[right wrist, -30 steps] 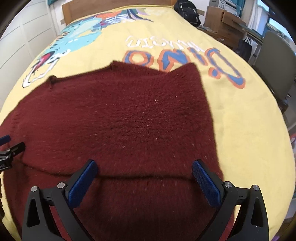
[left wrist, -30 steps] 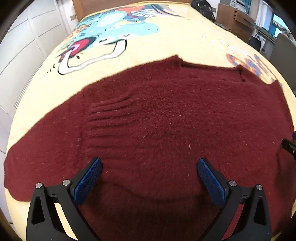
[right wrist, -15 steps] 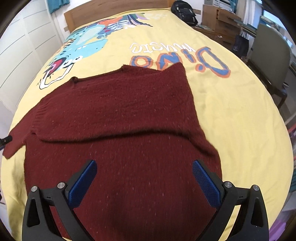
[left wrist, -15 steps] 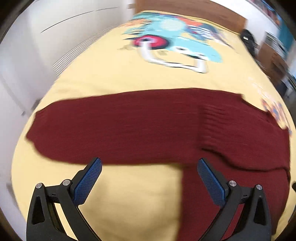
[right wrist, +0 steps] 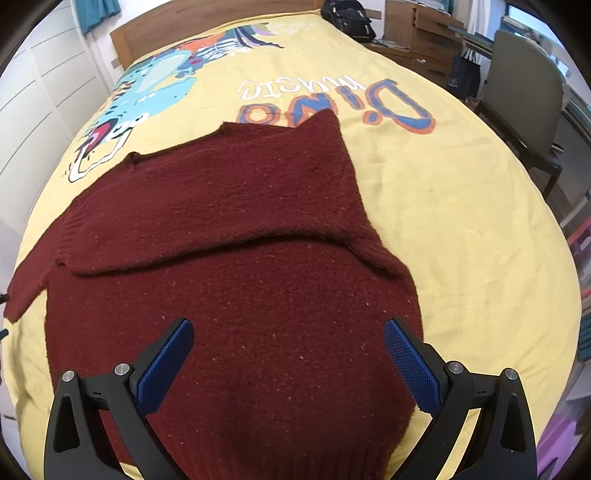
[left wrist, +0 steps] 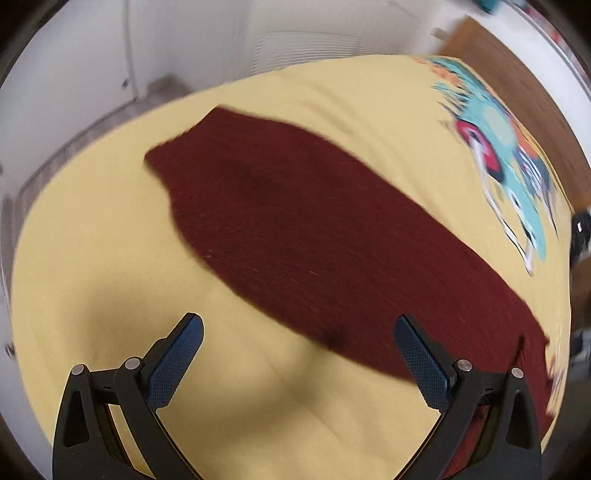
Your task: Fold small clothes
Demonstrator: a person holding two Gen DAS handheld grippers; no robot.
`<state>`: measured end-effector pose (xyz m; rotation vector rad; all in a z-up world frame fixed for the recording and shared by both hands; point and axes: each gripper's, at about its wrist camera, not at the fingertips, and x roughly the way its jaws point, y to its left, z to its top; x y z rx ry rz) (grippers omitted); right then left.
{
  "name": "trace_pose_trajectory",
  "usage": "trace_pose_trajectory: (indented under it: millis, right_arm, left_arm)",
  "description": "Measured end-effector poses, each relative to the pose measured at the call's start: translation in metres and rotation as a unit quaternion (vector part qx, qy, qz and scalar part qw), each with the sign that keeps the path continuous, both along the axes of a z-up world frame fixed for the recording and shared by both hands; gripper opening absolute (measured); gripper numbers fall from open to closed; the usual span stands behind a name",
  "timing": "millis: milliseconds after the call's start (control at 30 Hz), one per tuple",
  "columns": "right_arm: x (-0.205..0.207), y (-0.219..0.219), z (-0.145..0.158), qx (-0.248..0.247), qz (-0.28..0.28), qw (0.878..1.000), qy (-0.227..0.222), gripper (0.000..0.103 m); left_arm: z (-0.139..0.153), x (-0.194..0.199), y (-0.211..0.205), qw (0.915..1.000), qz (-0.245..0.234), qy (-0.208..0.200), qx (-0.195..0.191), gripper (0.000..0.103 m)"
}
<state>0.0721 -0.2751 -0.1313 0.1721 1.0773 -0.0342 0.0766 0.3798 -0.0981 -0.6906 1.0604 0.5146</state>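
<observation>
A dark red knit sweater (right wrist: 236,258) lies flat on the yellow bedspread (right wrist: 461,206), its upper part folded down over the body. My right gripper (right wrist: 284,354) hovers open over the sweater's lower body, holding nothing. In the left wrist view one long sleeve (left wrist: 295,225) stretches out across the bedspread (left wrist: 92,258) toward the bed's edge. My left gripper (left wrist: 295,350) is open and empty above bare bedspread, just short of the sleeve's near edge. That view is blurred by motion.
The bedspread carries a dinosaur print (right wrist: 155,85) and lettering (right wrist: 332,99). A wooden headboard (right wrist: 207,22), a black bag (right wrist: 347,18), wooden drawers (right wrist: 417,33) and a grey chair (right wrist: 524,96) stand around the bed. White wardrobe doors (left wrist: 184,48) face the sleeve's end.
The left gripper has swung left from above the sweater's body to above its outstretched sleeve. The right gripper has drawn back and risen. Both stayed open.
</observation>
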Motion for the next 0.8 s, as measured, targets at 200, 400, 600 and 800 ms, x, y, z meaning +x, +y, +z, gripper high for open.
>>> trace_pose_trajectory:
  millis: [200, 400, 600, 800]
  right_arm:
    - [-0.002, -0.005, -0.017, -0.004, -0.006, 1.0, 0.025, 0.103]
    - [0.003, -0.012, -0.022, -0.005, -0.016, 0.999, 0.032, 0.103]
    - [0.006, -0.016, -0.029, 0.005, -0.013, 0.999, 0.036, 0.103]
    - [0.009, -0.027, -0.028, 0.008, -0.017, 0.999, 0.033, 0.103]
  left_arm:
    - [-0.028, 0.018, 0.034, 0.9986, 0.042, 0.03, -0.006, 0.101]
    - [-0.032, 0.042, 0.022, 0.9973, -0.009, 0.047, 0.056, 0.058]
    - [-0.018, 0.06, -0.001, 0.994, -0.057, 0.054, 0.076, 0.012]
    - [0.0, 0.064, -0.034, 0.9931, -0.098, 0.027, 0.06, 0.011]
